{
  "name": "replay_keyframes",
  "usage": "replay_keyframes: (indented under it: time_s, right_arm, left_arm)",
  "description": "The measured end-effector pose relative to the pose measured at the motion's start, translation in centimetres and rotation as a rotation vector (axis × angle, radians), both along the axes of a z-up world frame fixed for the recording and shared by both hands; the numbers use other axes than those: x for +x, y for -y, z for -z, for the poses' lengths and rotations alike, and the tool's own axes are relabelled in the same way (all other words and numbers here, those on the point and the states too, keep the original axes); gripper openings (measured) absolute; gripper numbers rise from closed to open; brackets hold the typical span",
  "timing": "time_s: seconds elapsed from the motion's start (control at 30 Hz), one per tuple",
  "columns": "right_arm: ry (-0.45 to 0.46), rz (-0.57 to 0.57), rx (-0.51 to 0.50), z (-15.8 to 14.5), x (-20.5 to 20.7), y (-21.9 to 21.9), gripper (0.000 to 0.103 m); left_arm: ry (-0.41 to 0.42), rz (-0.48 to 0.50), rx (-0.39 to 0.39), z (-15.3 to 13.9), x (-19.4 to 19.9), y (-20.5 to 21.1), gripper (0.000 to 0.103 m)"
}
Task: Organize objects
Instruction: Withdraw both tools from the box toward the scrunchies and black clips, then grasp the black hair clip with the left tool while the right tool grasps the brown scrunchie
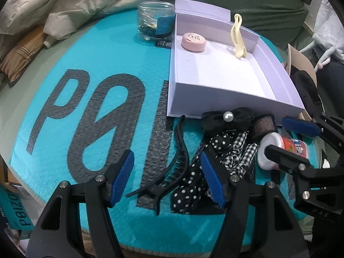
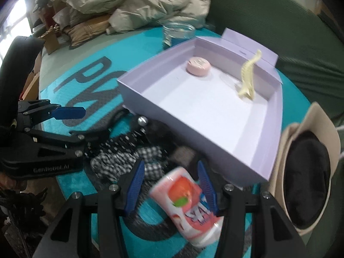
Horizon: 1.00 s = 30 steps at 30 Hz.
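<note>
The right claw [image 2: 169, 185] brackets a pink bottle [image 2: 189, 204] beside the lilac box [image 2: 215, 107].

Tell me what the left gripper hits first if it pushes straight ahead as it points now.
Probably the black hair clip lying between the left gripper's open fingers, on the teal mat; height above it is unclear.

1. Your left gripper [image 1: 167, 178] is black plastic — two angular arms with triangular cut-outs, each tipped with a ribbed blue pad.
2. Silver screws sit at the finger joints.
3. Your right gripper [image 2: 169, 185] matches: black frame, ribbed blue pads, silver screws.
4. Seen from the right wrist, the left gripper's side carries pale lettering — "GenRobot.AI".
</note>
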State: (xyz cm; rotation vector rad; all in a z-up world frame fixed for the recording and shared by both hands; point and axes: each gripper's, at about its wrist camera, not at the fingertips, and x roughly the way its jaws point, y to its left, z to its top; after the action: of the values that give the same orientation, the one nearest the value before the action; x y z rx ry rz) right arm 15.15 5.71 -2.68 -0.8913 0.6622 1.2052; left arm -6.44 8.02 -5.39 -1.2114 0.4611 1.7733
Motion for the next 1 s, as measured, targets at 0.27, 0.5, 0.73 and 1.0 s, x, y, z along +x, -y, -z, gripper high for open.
replay_keyframes:
  time_s: [0.27,0.5,0.73,1.0]
  right_arm:
    - [-0.051,0.052,-0.016,1.0,1.3,0.0,0.052]
    - [-0.08,0.098,-0.008,1.4,1.7,-0.6,0.052]
    - [-0.108,0.206,0.017,1.9,2.6,-1.8,0.052]
    - [-0.117,0.18,0.038,2.1,1.9,-1.8,0.047]
  left_arm:
    - [0.02,0.025,-0.038,1.2,0.0,-1.1,0.039]
    - [0.021,-0.011,-0.043,1.4,-0.8,-0.6,0.023]
    - [-0.005,-0.063,-0.054,1.6,-1.4,0.7,0.023]
    - [0.026,-0.065,-0.034,1.2,-1.8,1.2,0.021]
